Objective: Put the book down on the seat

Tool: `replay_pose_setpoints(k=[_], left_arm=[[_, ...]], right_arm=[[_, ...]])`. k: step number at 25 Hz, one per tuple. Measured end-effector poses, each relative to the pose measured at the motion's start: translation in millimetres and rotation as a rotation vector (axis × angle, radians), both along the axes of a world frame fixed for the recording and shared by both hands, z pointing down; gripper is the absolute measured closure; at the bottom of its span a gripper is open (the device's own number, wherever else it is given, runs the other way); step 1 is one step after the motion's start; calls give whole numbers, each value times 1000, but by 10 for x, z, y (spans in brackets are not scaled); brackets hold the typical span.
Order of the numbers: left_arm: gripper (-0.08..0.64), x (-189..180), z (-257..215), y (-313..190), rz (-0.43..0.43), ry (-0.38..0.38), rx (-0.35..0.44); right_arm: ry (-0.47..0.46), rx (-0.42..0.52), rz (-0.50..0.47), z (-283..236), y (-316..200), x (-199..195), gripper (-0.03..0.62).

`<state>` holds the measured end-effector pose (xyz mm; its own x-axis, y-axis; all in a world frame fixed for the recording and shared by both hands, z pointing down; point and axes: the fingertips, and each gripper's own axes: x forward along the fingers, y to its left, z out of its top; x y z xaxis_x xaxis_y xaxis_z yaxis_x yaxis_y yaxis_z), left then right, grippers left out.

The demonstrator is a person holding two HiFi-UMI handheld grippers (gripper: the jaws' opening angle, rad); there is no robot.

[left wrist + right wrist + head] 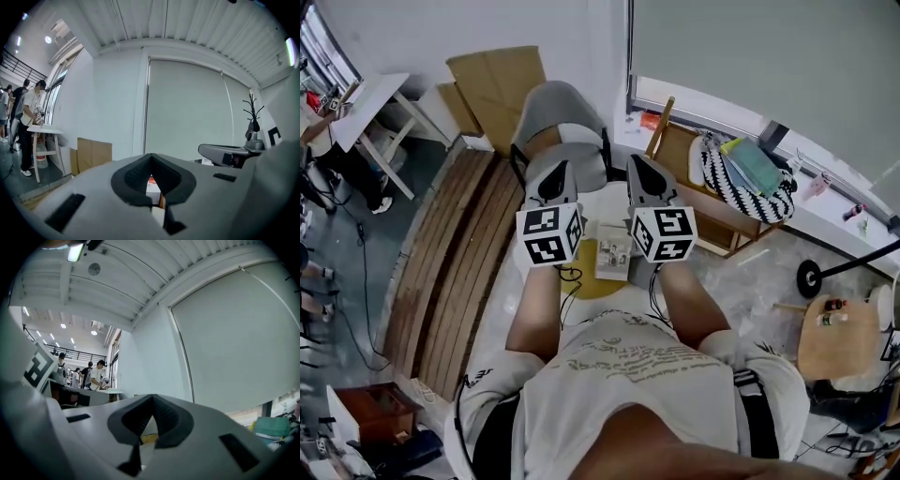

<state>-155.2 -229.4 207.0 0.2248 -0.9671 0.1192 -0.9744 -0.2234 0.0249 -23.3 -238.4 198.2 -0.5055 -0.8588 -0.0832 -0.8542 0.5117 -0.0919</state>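
A small pale book (612,251) lies on a round yellow stool seat (589,281), low between my two forearms. My left gripper (554,180) and right gripper (641,174) are held side by side above it, pointing forward toward a grey office chair (556,127). Both are shut with nothing in them. In the left gripper view the left gripper (151,161) has its jaws together and aims at the wall and blind. The right gripper (152,401) in its own view is likewise shut, aimed upward at the ceiling and blind. Neither touches the book.
A wooden rack (698,183) with a striped bag (741,178) stands to the right. Cardboard sheets (492,84) lean on the far wall. Wooden planks (450,253) lie on the floor at left. A round wooden table (836,337) is at the far right. People stand by a white table (44,131).
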Motion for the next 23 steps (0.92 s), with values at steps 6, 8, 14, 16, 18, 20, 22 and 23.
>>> replay_pose_setpoints(k=[6,8,14,16,18,20,22,23], left_arm=[[540,21,59,-13,9,5,-16],[540,7,78,-8,10,11,-19],[540,-51,166,-36,2,6,-39],[540,-69,192,-56,-1,18,-50],[540,-78,203,-67,-3,27,-58],[540,-83,202,-78,-4,26,-61],[540,-87,200,-93,-6,23,-62],[540,-88,200,-101,-7,22,-63]], right_arm=[[-13,-6,0,41,-23,-4,566],[-12,-13,-4,76,-22,-25,566],[-8,-28,-10,177,-62,-86,566],[-3,-26,-13,187,-78,-106,566],[-1,-27,-15,189,-87,-120,566],[1,-28,-15,190,-97,-128,566],[1,-30,-15,195,-112,-129,566],[1,-30,-14,198,-120,-129,566]])
